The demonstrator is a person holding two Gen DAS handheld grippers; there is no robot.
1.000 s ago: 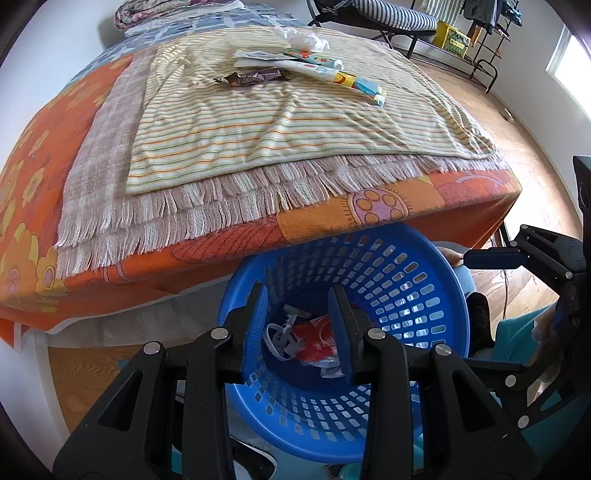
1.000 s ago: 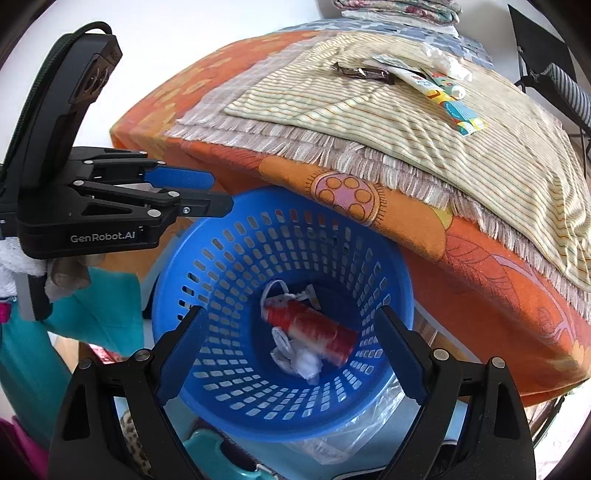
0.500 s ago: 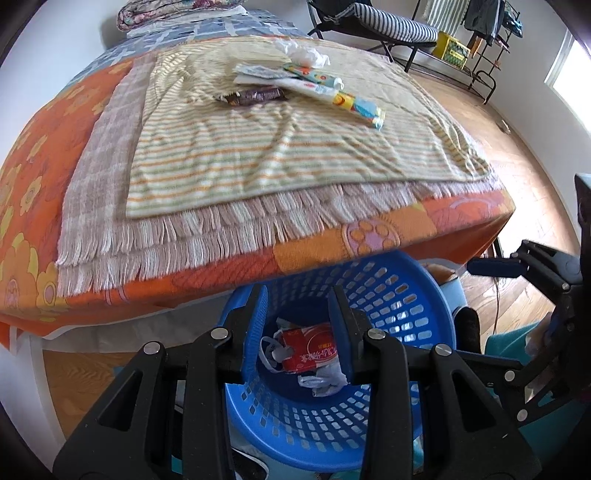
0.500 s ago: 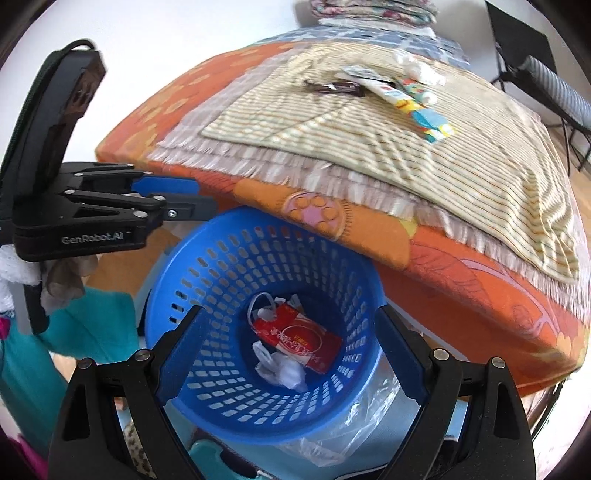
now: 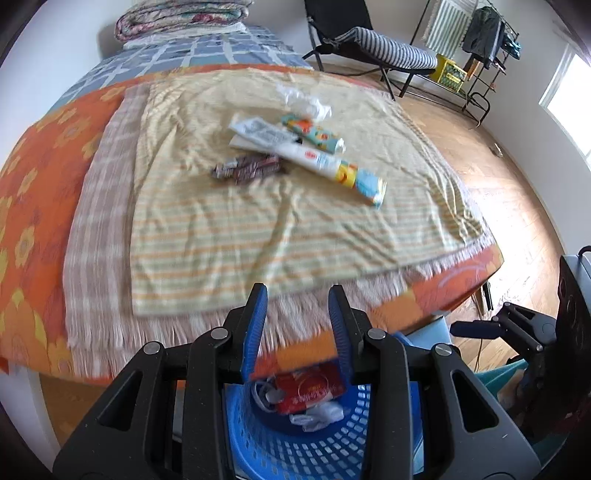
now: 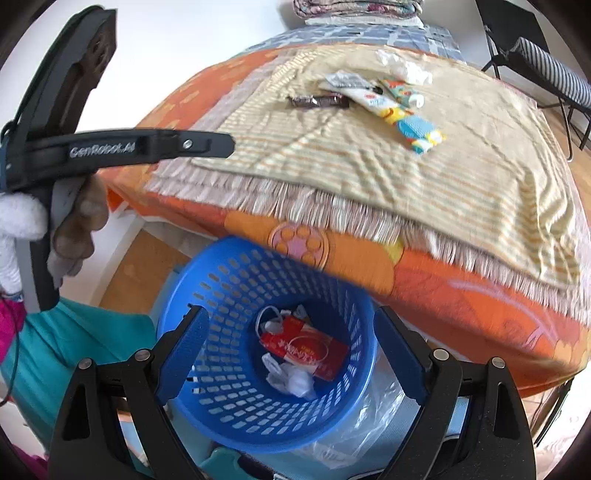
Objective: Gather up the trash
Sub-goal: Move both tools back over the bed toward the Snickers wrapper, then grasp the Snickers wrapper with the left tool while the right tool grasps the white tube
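Observation:
A blue perforated basket (image 6: 221, 295) stands on the floor against the bed and holds a red packet (image 6: 306, 349) and crumpled white scraps (image 6: 291, 380). On the striped throw lie a brown wrapper (image 5: 247, 170), a long white, yellow and blue wrapper (image 5: 336, 170), a teal packet (image 5: 314, 133), a white packet (image 5: 258, 129) and clear plastic (image 5: 303, 101). My left gripper (image 5: 296, 295) hangs over the bed's fringed edge, jaws partly apart and empty. My right gripper (image 6: 291, 314) is wide open and empty above the basket.
The bed has an orange flowered cover (image 5: 33, 192) with folded blankets (image 5: 184, 18) at its head. A striped lounge chair (image 5: 388, 44) and a clothes rack (image 5: 487, 40) stand on the wooden floor beyond. A clear plastic bag (image 6: 369, 424) lies under the basket.
The left gripper has risen from over the basket toward the bed, so the basket has slipped low in its view. The right gripper rose slightly. Both jaws kept their width.

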